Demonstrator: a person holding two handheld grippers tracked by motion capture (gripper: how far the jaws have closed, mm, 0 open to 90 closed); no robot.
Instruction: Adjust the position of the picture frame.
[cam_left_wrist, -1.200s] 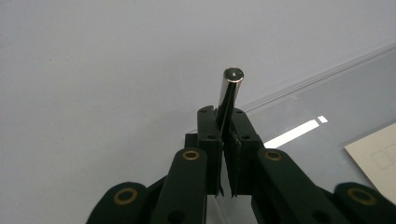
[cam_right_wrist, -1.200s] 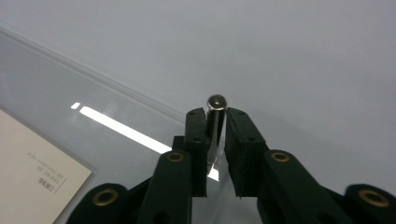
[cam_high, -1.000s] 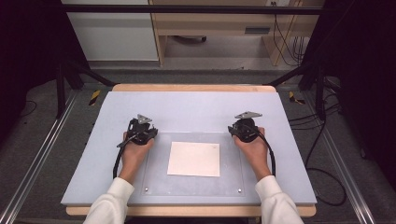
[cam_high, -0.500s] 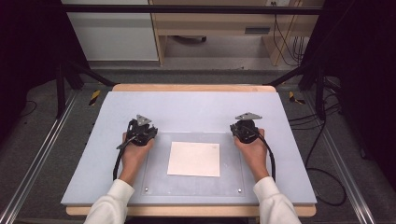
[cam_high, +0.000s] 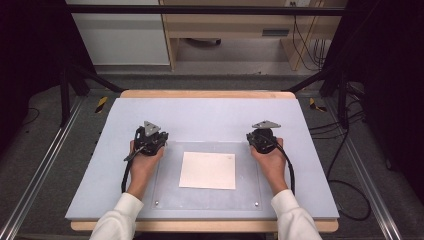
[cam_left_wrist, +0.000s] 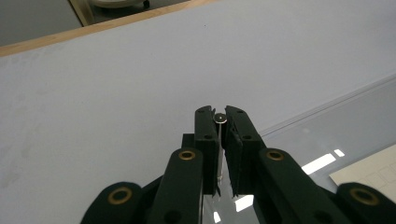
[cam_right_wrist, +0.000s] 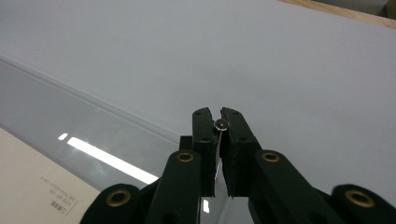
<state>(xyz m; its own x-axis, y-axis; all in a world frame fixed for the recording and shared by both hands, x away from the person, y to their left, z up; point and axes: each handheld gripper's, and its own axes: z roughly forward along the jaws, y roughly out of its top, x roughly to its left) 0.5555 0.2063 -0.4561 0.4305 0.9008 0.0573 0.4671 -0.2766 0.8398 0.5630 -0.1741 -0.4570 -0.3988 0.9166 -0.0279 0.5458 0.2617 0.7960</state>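
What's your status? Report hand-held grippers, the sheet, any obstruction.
Left hand-held gripper shut, right hand-held gripper shut, both at the clear plate's far corners. White sheet flat under the plate, untouched. Nothing in the way.

A white sheet (cam_high: 208, 170) lies under a clear plate (cam_high: 245, 195) on a pale grey mat (cam_high: 210, 117). At nine and three o'clock of it, black grippers (cam_high: 148, 140) (cam_high: 262, 138); sleeves (cam_high: 119, 220) white.
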